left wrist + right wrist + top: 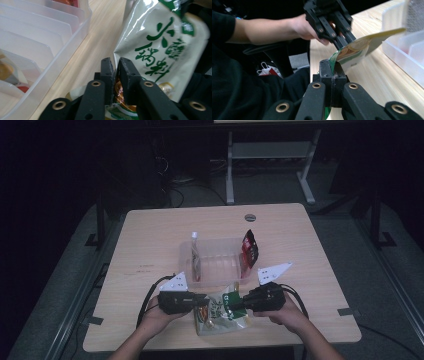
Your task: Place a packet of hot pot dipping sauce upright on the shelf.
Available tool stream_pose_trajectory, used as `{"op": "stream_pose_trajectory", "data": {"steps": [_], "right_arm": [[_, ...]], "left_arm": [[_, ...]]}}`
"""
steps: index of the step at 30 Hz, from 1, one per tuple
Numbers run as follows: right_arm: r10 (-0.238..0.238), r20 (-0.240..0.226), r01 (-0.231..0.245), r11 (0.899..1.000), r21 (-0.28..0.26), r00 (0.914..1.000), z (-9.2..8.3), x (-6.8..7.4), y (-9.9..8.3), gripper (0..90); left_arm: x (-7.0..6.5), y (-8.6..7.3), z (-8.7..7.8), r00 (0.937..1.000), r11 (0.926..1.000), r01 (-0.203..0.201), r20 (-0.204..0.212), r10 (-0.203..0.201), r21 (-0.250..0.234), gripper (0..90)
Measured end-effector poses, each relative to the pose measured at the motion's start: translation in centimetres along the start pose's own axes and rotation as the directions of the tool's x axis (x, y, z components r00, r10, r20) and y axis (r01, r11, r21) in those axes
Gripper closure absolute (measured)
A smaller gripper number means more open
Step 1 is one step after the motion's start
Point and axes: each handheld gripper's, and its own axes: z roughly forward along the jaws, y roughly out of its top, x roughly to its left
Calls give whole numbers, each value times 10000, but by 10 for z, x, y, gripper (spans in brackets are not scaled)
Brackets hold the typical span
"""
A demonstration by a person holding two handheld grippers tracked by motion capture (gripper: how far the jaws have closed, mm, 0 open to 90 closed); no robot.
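A white-and-green snack pouch (220, 312) (160, 50) (359, 46) lies near the table's front edge, between the two grippers. My right gripper (235, 306) (333, 66) is shut on the pouch's right edge, jaws tight together. My left gripper (202, 301) (116, 65) sits at the pouch's left edge. That edge passes between its jaws, which stand a narrow gap apart rather than pressed flat. The right gripper view shows the left gripper (343, 45) farther off, at the pouch's other end.
Just beyond the pouch stands a clear plastic tray (215, 242) (75, 37) (402, 57) with upright dividers. A red packet (250, 247) stands at its right end and a pale packet (195, 257) at its left. The person's forearms reach in over the front table edge.
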Motion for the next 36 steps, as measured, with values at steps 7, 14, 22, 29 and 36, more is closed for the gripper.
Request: {"op": "stream_pose_trajectory", "data": {"steps": [7, 14, 22, 29, 36], "right_arm": [[-243, -380, 230, 9991, -356, 9990, 7, 8, 10, 900], [-397, -343, 386, 9987, -336, 9986, 10, 11, 13, 900], [-369, -152, 362, 9984, -446, 9992, 3, 12, 13, 900], [-429, -5, 429, 9980, -455, 9991, 1, 13, 14, 900], [-526, 255, 541, 9965, -634, 9983, -8, 17, 18, 900]], "left_arm": [[-10, 3, 13, 9998, 9997, -155, 122, 152, 211, 687], [-17, 5, 18, 9990, 9991, -365, 262, 360, 209, 585], [-8, 4, 0, 9998, 9998, -84, 158, 87, -205, 475], [-7, 1, -17, 9999, 9997, 15, 130, -11, -263, 393], [-7, -7, -41, 9997, 9998, 170, -186, -171, -70, 296]]}}
